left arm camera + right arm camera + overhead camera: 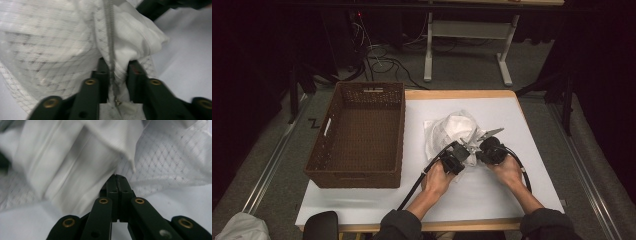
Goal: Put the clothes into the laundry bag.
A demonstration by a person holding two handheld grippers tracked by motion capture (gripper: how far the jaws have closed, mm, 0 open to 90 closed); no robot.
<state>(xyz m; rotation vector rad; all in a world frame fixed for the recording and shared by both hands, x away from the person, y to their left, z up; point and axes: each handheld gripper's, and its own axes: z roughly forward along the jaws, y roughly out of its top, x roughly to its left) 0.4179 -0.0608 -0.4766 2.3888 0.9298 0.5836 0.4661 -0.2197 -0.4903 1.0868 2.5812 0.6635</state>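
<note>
White mesh bag (451,131): one item, lying crumpled on the white table (492,195), at roughly 3 o'clock from the one brown wicker basket (362,170), near it but not touching. In the high view both tools meet at the bag's near edge, about 6 o'clock on the bag, so the bulk of the cloth lies toward 12 o'clock from their tips. Left gripper (115,72): jaws drawn close, clamped on a fold of cloth carrying the zip (109,37), which runs straight away between the jaws toward 12 o'clock in the left gripper view; the small zip pull (117,102) sits at the base of the jaws. Right gripper (117,185): jaws fully together, tips pressed against the cloth under an overhanging fold; whether any cloth is pinched between the pads cannot be told. Judgement: the zip's long axis runs in line with the left jaws, and the left hand (437,179) is the nearer to the pull, so any move to work the zip turns on that alignment. Count: two grippers, one bag, one zip, one basket. The right hand (508,170) sits at 3 o'clock of the left.
</note>
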